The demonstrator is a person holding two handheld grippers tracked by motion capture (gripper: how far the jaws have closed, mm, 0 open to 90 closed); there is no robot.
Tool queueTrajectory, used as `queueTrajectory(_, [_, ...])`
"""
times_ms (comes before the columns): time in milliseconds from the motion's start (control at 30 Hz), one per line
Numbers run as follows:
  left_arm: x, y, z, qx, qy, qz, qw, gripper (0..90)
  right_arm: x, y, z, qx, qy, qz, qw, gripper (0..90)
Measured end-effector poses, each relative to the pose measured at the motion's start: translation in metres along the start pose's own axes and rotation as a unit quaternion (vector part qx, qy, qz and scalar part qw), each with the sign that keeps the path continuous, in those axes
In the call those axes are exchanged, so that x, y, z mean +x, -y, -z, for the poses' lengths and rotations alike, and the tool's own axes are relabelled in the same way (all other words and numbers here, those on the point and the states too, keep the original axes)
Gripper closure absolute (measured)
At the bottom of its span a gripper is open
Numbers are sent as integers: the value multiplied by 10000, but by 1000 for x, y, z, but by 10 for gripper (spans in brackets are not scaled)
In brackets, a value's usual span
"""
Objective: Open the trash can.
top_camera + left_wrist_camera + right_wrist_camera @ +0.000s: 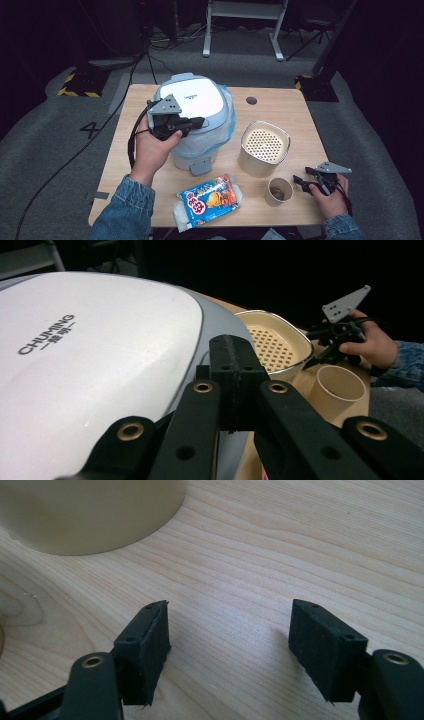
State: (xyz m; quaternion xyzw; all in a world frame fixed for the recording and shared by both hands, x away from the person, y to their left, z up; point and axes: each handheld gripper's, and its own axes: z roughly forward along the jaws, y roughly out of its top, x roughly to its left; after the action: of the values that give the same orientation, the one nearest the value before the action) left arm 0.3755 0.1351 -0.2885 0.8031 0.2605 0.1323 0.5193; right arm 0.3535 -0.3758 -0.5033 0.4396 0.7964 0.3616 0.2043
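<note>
A white and pale-blue rice cooker (pixel 192 100) with its lid down stands at the table's back centre. My left gripper (pixel 200 121) lies against its left front side, over the lid (pixel 90 355). In the left gripper view the two pads of that gripper (pixel 235 355) are pressed together, shut, with nothing visible between them. My right gripper (pixel 299 181) rests low at the table's front right, beside a paper cup (pixel 279 191). Its jaws (pixel 227 635) stand open over bare wood, holding nothing.
A cream pot (pixel 264 147) with a perforated insert stands right of the cooker, and its base (pixel 85 515) is close ahead of the right gripper. A colourful snack bag (pixel 210 200) lies at the front edge. Thin blue plastic (pixel 229 125) wraps the cooker's body. The wooden table (pixel 290 107) has a cable hole (pixel 251 100).
</note>
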Motion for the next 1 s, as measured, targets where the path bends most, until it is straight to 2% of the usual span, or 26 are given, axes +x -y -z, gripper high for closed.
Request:
queueTrajectory(67, [2, 0, 1, 18, -82, -7, 10000, 897, 0, 0, 0, 1, 0, -3, 10000, 331])
queueTrajectory(100, [2, 0, 1, -8, -37, 56, 10000, 898, 0, 0, 0, -1, 0, -2, 10000, 331])
queueTrajectory(233, [3, 0, 1, -15, -14, 22, 10000, 898, 0, 0, 0, 0, 1, -3, 10000, 331])
queueTrajectory(333, [0, -1, 1, 79, -121, -182, 9997, 899, 0, 0, 0, -2, -1, -5, 10000, 331])
queueTrajectory(433, [-2, -2, 1, 128, -161, -157, 9997, 899, 0, 0, 0, 0, 1, -2, 10000, 331])
queueTrajectory(500, [-4, -4, 0, 197, -231, -236, 9993, 899, 0, 0, 0, 1, 3, 2, 10000, 331])
queueTrajectory(600, [-6, -5, -3, 245, -119, -257, 9993, 899, 0, 0, 0, 0, 1, -3, 10000, 331])
queueTrajectory(733, [-7, -6, -3, 252, -206, -270, 9991, 899, 0, 0, 0, 0, 2, -3, 10000, 331])
queueTrajectory(933, [-5, -3, -3, 167, -133, -226, 9995, 899, 0, 0, 0, 2, 7, 4, 10000, 331])
queueTrajectory(967, [-5, -3, -4, 173, 74, -172, 9997, 898, 0, 0, 0, 2, 6, 3, 10000, 331])
queueTrajectory(1000, [-5, -3, -4, 173, 74, -172, 9997, 896, 0, 0, 0, 2, 6, 3, 10000, 331])
